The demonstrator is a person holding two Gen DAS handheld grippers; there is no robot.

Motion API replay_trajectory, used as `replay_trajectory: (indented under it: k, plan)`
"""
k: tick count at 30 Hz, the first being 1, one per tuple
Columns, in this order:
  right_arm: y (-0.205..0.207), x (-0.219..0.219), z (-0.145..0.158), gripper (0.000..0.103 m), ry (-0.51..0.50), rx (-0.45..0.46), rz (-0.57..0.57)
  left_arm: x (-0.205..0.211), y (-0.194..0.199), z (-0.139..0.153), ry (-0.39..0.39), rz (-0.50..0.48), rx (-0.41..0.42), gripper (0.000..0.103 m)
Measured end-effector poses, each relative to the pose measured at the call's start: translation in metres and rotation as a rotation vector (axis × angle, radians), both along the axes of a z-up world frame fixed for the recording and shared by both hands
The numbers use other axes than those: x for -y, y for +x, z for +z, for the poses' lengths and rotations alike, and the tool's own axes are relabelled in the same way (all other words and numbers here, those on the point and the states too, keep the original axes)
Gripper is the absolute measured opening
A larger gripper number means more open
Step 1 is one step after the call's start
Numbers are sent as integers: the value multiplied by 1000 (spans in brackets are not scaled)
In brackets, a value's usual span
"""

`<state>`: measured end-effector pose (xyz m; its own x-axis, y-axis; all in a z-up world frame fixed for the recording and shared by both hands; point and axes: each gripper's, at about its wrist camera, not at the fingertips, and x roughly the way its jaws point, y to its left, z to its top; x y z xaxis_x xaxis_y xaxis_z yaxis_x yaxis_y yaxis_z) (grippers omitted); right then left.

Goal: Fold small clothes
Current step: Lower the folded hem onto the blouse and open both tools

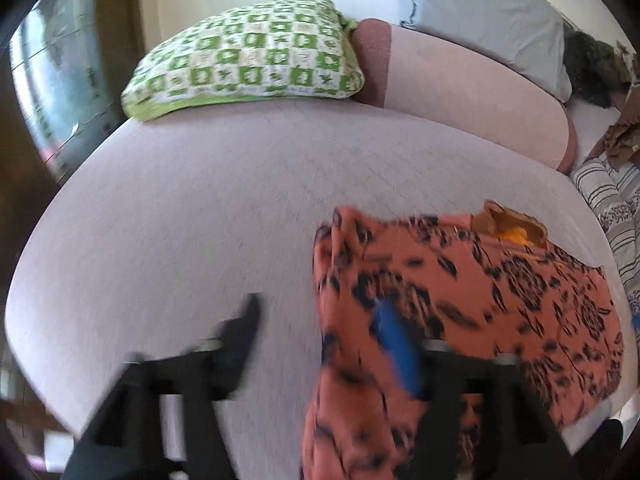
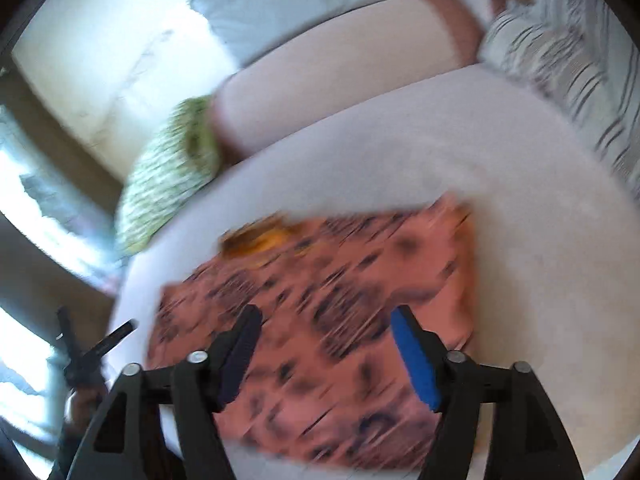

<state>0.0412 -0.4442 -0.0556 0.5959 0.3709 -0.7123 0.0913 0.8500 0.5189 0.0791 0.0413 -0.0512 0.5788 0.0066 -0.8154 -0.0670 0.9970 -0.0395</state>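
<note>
Orange garment [image 2: 320, 320] blurred under both grippers' wide-apart, empty fingers [image 2: 412, 356], its near edge cut off.

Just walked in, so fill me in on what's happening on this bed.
A person with a handheld gripper in each hand is folding a small orange garment with a dark floral print on a pale bedspread. Both the left gripper and the right gripper are open above it, and the pictures are blurred. The garment lies partly folded, one edge rumpled near the left gripper. A green checked pillow sits further up the bed.
</note>
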Motion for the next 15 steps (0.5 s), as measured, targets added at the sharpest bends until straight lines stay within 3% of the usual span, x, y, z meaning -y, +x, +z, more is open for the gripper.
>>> replay_trajectory:
  k: [3,4,6,8,11,13,15]
  plan:
    - [-12,-6,-45,80,-34,-127,-33,22,-22,-20,4,-34,-26,79]
    - [-11,-1,-66,79,-10,-186,-57,28,-22,-38,46,-48,-91,79]
    - [-13,4,-61,79,13,-152,-89,35,-18,-68,99,-59,-220,76]
    - [-15,-2,-36,79,-9,-120,-95,27,-23,-59,44,0,-178,76]
    - [-27,-16,2,82,-17,15,-32,31,-25,-43,93,-5,-124,75]
    - [-28,-18,-8,88,-35,9,-18,33,-23,-45,124,-18,-143,75]
    - [-18,-7,-46,88,-75,-130,-45,30,-22,-49,113,-5,-166,75]
